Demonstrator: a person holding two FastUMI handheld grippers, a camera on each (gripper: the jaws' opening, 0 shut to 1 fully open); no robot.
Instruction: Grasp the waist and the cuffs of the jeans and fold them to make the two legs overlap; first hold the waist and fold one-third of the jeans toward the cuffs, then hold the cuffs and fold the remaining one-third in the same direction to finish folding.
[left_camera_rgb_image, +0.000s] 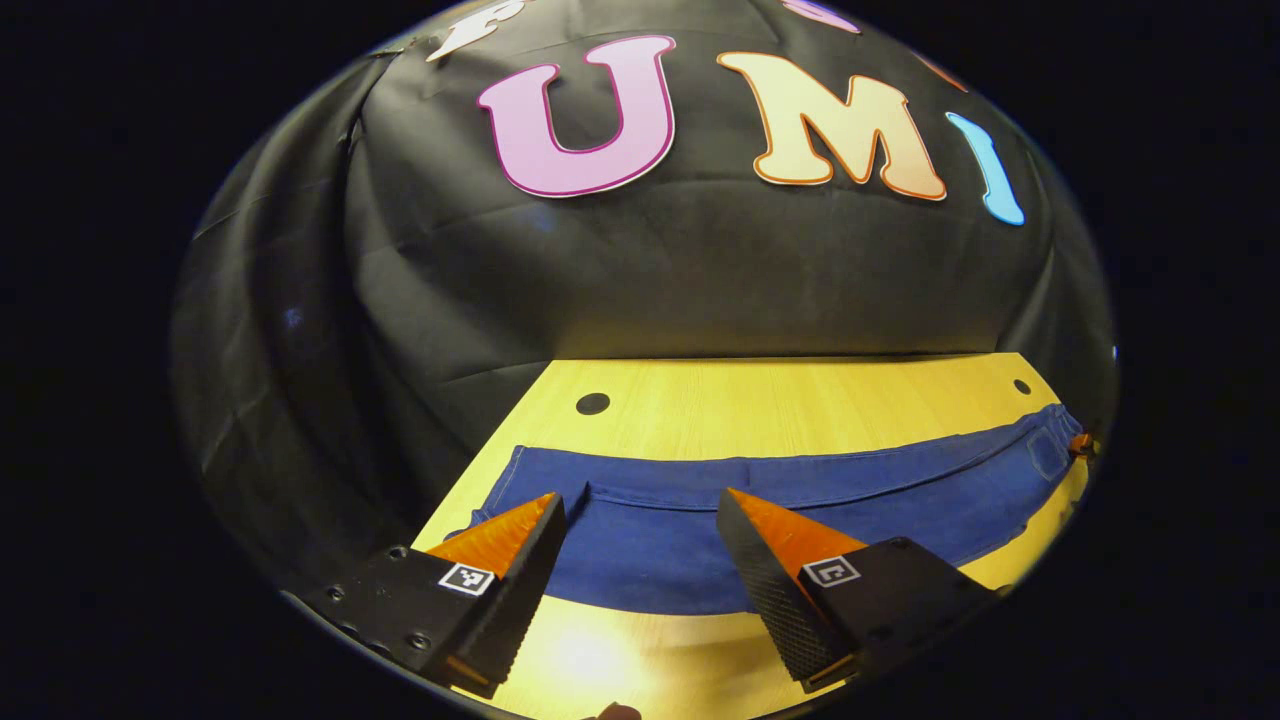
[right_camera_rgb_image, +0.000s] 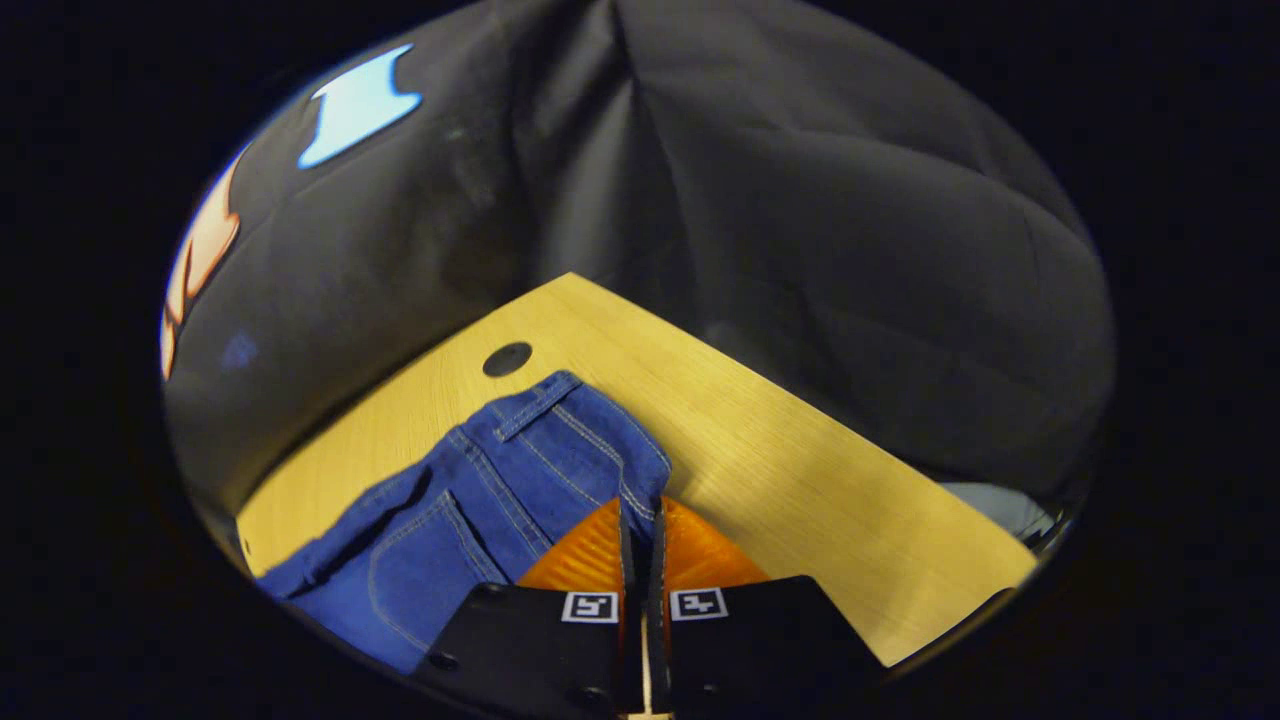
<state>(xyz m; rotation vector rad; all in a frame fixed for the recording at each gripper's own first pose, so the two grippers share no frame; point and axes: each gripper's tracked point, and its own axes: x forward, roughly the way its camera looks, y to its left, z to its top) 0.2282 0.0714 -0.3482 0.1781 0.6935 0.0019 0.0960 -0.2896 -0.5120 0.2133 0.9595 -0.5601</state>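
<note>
Blue jeans (left_camera_rgb_image: 800, 500) lie stretched across the yellow wooden table (left_camera_rgb_image: 760, 400), cuffs (left_camera_rgb_image: 505, 480) at the left and waist at the far right in the left gripper view. My left gripper (left_camera_rgb_image: 640, 495) hangs open just over the cuff end, with a wide gap between its fingers and denim below. In the right gripper view the waist (right_camera_rgb_image: 560, 440) with its pocket stitching points away from me. My right gripper (right_camera_rgb_image: 640, 508) is shut on the near corner of the waistband. That gripper also appears far off as a small spot (left_camera_rgb_image: 1080, 443) at the waist.
Round holes sit in the tabletop near its back corners (left_camera_rgb_image: 592, 403) (left_camera_rgb_image: 1021, 386) (right_camera_rgb_image: 507, 358). The black cloth wall stands close behind the table's far edge. Bare wood lies in front of the jeans (left_camera_rgb_image: 640, 640) and beside the waist (right_camera_rgb_image: 800, 460).
</note>
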